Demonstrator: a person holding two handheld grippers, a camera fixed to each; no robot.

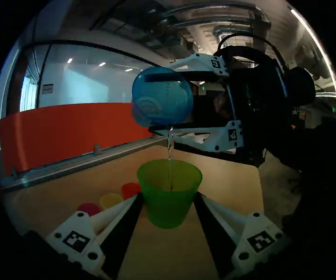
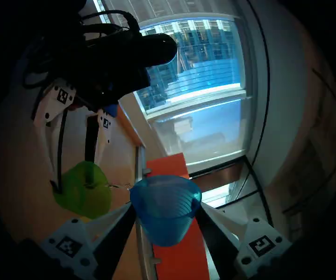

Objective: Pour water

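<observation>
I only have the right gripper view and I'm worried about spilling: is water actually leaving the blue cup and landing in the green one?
Observer: Yes. In the left gripper view a thin stream falls from the blue cup's lower rim into the green cup.
Operator: Is the green cup steady?
Observer: It stands upright on the table, with the left gripper closed on its sides.
Operator: Anything close by?
Observer: Red, yellow and pink round items lie on the table beside one of that gripper's fingers.
</observation>
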